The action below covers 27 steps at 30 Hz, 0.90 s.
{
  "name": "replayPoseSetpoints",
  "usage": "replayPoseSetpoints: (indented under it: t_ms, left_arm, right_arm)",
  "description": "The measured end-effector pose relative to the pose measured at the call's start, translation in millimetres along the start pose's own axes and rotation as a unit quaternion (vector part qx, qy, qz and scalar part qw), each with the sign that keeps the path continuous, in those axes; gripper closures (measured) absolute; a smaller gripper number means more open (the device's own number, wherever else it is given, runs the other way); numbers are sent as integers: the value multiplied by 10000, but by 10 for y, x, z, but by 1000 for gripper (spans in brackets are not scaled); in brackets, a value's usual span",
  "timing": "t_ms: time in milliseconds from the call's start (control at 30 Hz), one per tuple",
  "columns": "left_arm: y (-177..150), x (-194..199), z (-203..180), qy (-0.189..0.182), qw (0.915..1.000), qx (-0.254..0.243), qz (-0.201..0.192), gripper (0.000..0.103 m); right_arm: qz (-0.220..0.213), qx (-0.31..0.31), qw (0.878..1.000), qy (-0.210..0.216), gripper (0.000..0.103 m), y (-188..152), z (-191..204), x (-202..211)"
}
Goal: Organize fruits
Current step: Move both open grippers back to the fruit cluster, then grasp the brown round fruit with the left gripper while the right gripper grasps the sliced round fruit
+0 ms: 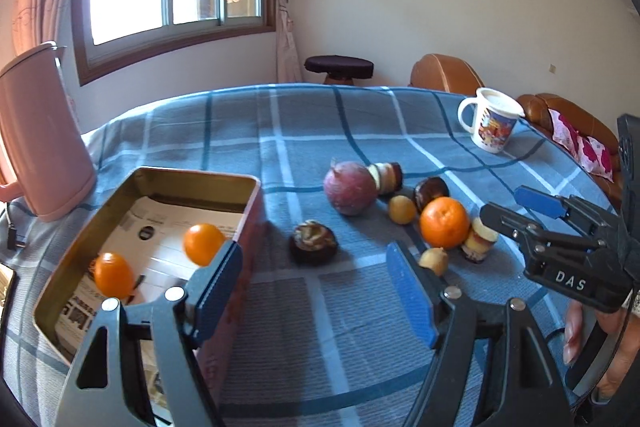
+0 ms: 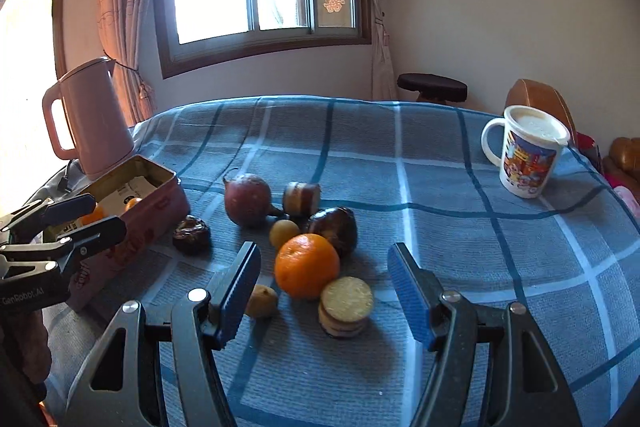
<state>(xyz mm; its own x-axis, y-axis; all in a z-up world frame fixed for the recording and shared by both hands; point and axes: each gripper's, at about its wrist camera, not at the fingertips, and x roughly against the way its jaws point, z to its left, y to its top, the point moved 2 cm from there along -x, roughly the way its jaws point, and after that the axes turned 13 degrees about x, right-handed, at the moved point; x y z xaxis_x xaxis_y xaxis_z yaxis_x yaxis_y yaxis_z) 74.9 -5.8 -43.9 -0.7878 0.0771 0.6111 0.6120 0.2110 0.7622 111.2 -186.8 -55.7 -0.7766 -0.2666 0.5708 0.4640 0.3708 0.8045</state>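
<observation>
R tongs spread wide w/ orange between; tin holds maybe 2 oranges.

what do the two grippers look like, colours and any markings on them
Both are dark grey to black plastic tools with two fingers faced in ribbed blue pads and silver round bolts at the joints. The right gripper carries white "DAS" lettering on its body, seen from the left wrist view. The left gripper reads "GenRobot.AI" in white, seen from the right wrist view. No cables show.
</observation>
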Motion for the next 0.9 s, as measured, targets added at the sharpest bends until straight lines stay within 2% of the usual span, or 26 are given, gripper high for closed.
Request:
replayPoseSetpoints:
  t_ms: [167, 400, 433, 467, 633, 700, 767, 833, 900]
  left_arm:
    - [-110, -194, -328, -159, 9991, -272, 289, 26]
    - [-160, -382, -424, -331, 9967, -368, 644, 30]
    - [-159, -388, -426, -383, 9963, -358, 676, 35]
    - [-161, -395, -432, -433, 9960, -362, 694, 36]
    - [-194, -443, -512, -501, 9939, -529, 825, 37]
    - [-208, -456, -564, -574, 9925, -623, 881, 39]
    - [-219, -482, -611, -684, 9906, -672, 975, 47]
    - [-216, -512, -651, -779, 9891, -689, 1045, 55]
    - [-218, -529, -687, -854, 9877, -719, 1093, 57]
  right_arm:
    - [162, -230, 9996, 74, 36, -95, -143, -34]
    - [495, -69, 9984, 262, 36, -109, -61, -169]
    - [538, -66, 9981, 301, 40, -114, -57, -187]
    - [585, -63, 9977, 345, 48, -121, -52, -206]
    - [968, 15, 9940, 502, 51, -152, -2, -352]
    - [1037, 49, 9932, 519, 59, -160, 13, -374]
    - [1057, 46, 9925, 620, 67, -166, 20, -385]
    - [1050, 33, 9925, 630, 67, -171, 12, -379]
    - [1052, -11, 9927, 588, 67, -169, -6, -377]
